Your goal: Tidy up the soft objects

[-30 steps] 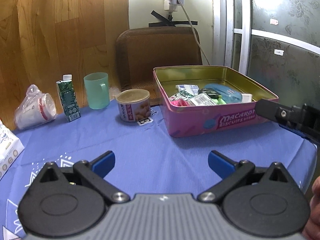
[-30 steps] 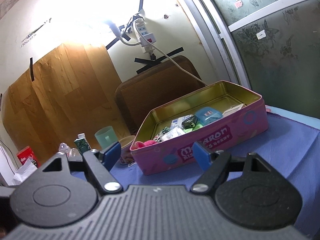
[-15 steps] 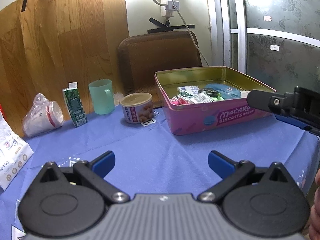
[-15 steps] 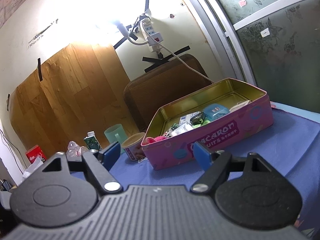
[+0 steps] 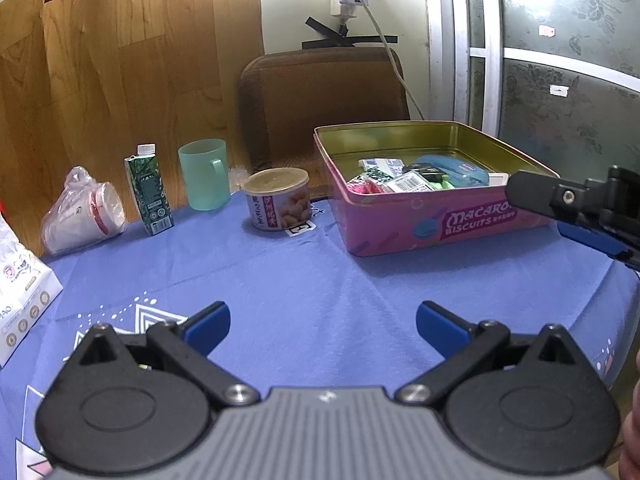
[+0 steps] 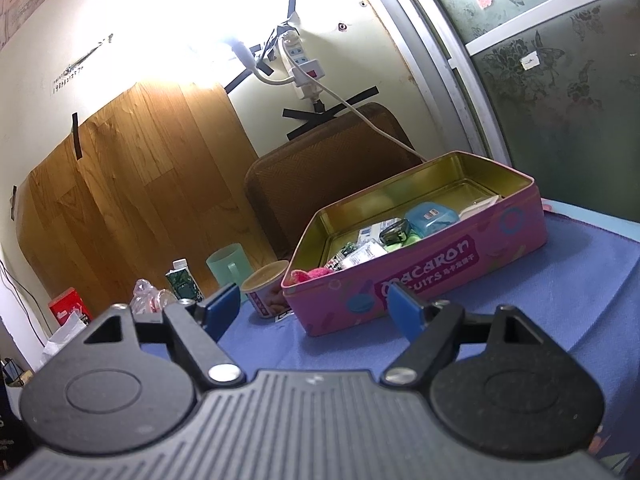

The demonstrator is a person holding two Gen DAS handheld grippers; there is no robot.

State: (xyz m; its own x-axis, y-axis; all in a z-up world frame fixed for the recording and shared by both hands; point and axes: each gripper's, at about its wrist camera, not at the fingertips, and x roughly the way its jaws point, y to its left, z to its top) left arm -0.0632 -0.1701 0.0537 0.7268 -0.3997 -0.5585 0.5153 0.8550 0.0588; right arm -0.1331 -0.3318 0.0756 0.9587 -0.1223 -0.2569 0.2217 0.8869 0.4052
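Note:
A pink macaron biscuit tin (image 5: 440, 224) (image 6: 424, 276) stands open on the blue tablecloth (image 5: 304, 280). Inside lie a pink fuzzy item (image 5: 362, 186) (image 6: 314, 274), a blue case (image 5: 452, 166) (image 6: 430, 216), packets and other small things. My left gripper (image 5: 322, 322) hovers open over the cloth in front of the tin, nothing between its fingers. My right gripper (image 6: 308, 308) is open too, empty, short of the tin's front wall. One of its black arms shows at the right edge of the left wrist view, beside the tin.
Left of the tin stand a snack can (image 5: 278, 200), a green mug (image 5: 204, 174), a small carton (image 5: 148, 192) and a bagged stack of cups (image 5: 82, 212). A white packet (image 5: 20, 296) lies at the left edge. A brown chair back (image 5: 324, 96) rises behind the table.
Both wrist views tilted upward slightly from the first frame, showing more of the wall. Both grippers have stayed open and empty; nothing on the table has moved.

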